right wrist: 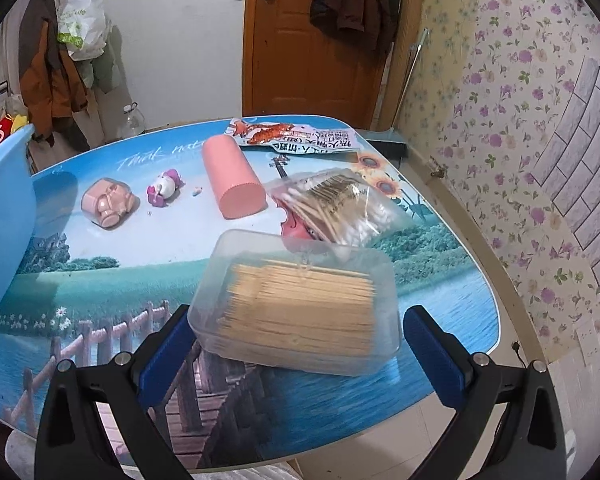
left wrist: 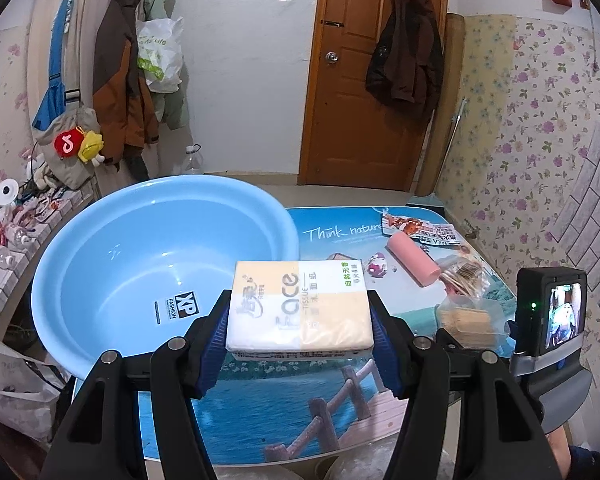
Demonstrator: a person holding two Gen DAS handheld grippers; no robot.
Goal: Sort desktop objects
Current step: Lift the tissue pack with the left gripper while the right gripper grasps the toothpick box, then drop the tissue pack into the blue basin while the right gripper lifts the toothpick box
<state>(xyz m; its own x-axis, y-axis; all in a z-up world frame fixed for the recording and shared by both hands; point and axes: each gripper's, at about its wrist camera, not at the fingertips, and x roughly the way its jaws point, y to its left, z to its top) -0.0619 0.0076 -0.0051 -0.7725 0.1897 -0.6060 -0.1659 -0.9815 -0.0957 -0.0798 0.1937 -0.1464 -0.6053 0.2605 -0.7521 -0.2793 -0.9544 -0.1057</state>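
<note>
My left gripper has its jaws clamped about half-wide on a soft rectangular pack of facial tissues in white and pale-orange wrapping, blue pads pressing both short sides. The pack hangs lifted above the counter with the printed lake-and-boardwalk scene, just at the 3 o'clock rim of the large round light-blue plastic basin, which sits at 10 o'clock from my left camera.

My right gripper has its jaws spread wide around a clear rectangular plastic box packed with wooden toothpicks. The left pad sits against the box's left end; the right pad stands slightly apart from it, so I cannot tell whether the box is truly gripped. The box looks tilted.

Beyond it at 12 o'clock lies a clear bag of cotton swabs, touching the box's far edge. A pink cylindrical roll lies at 11 o'clock, a printed snack packet behind it. A small pink-and-white toy figure and a pink moulded plastic piece sit at 10 o'clock.
</note>
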